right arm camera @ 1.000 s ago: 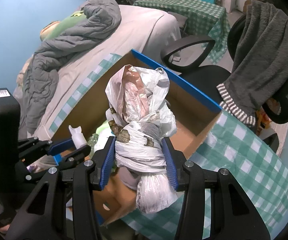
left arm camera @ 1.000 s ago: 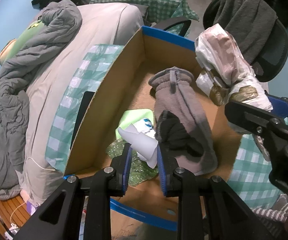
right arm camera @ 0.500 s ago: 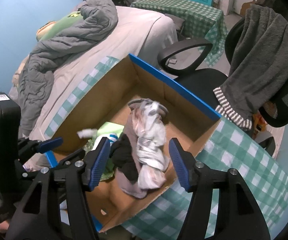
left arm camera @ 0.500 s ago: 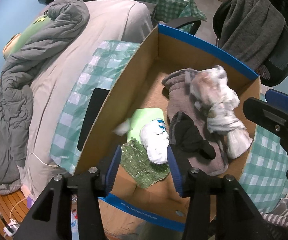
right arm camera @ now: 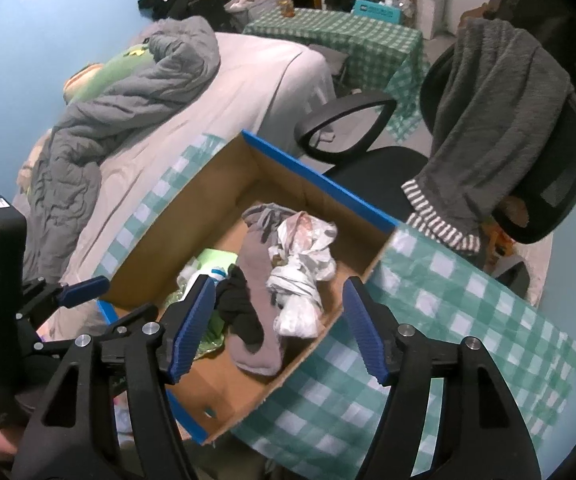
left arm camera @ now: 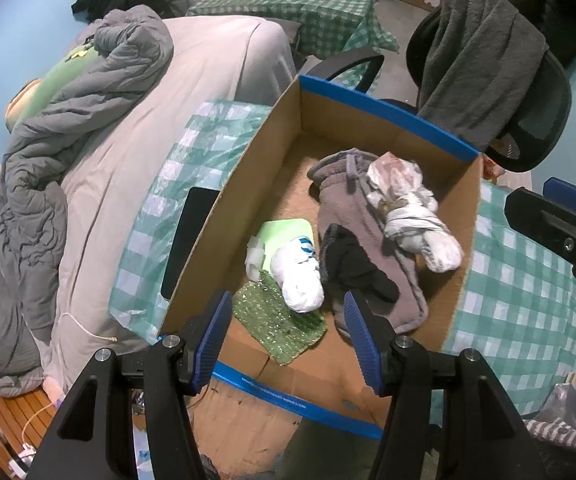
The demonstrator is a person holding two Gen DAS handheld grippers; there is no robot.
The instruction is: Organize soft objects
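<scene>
Left wrist | cardboard box | holds grey garment, plastic bundle

My left gripper & right gripper: black angular frames w/ silver screws, ribbed blue pads; white label at 10 o'clock on left unit in right cam

an open cardboard box with blue-taped rims holds the soft things. a long grey fleece piece lies lengthwise on its floor, with a knotted white plastic bag bundle resting on it along one side and a black cloth crumpled on its near end. beside them lie a small white bundle, a green sequinned piece and a pale green pad.
</scene>
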